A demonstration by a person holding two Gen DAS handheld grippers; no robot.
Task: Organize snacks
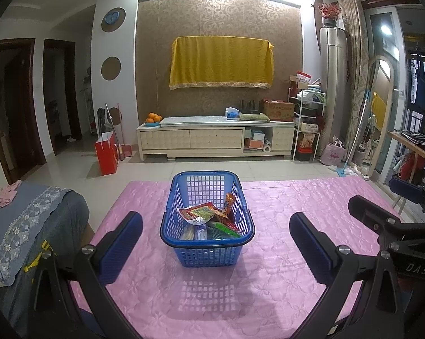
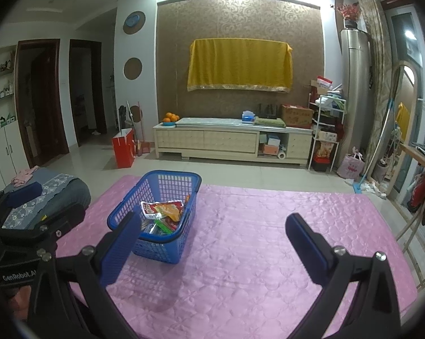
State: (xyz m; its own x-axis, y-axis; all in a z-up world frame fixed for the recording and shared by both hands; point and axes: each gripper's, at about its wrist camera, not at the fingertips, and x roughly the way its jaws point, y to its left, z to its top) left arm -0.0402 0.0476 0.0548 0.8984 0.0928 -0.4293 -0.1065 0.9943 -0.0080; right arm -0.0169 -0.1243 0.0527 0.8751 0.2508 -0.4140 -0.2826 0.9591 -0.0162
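snack packets (image 1: 209, 217) all lie in blue basket (image 1: 206, 243) mid pink cloth (image 1: 283, 254), none loose on it – l gripper (image 1: 215, 243) & r gripper (image 2: 211, 247) both wide open, empty (fits sorted-away or pre-unpack, can't tell which).

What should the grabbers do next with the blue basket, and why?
Probably nothing much: the snacks already lie inside the blue basket, the pink cloth around it shows none left, and the left gripper and right gripper are open and empty.
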